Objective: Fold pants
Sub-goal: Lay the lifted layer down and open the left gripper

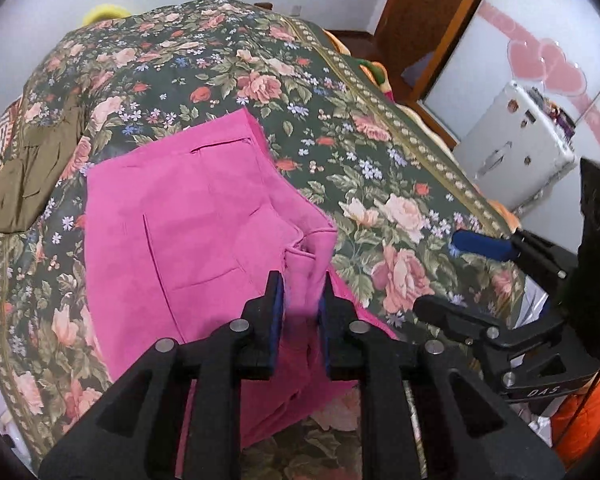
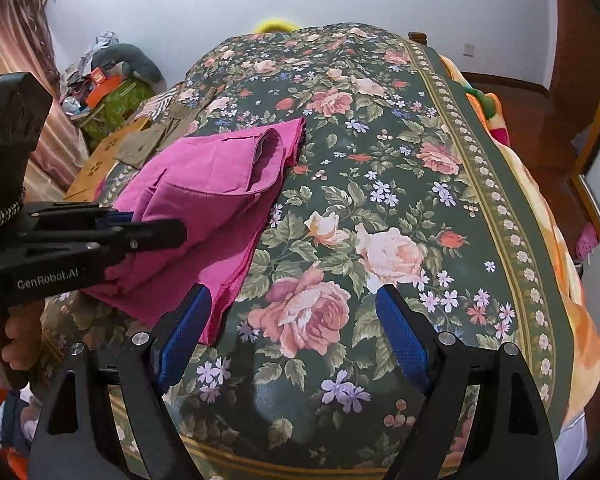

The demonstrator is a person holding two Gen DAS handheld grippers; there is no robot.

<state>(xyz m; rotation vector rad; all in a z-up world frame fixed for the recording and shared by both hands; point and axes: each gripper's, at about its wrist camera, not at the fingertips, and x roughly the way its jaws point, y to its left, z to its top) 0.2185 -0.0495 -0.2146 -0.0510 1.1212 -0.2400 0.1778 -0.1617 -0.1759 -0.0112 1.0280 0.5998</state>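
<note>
The pink pants lie folded on the floral bedspread. My left gripper is shut on a bunched near edge of the pants and holds it a little above the bed. In the right wrist view the pants lie left of centre, and the left gripper reaches into them from the left. My right gripper is open and empty over the bedspread, just right of the pants' near corner. It shows in the left wrist view at the right.
An olive garment lies at the bed's left edge. A white case stands beside the bed on the right. A cluttered green box sits at the far left. An orange blanket hangs along the right edge.
</note>
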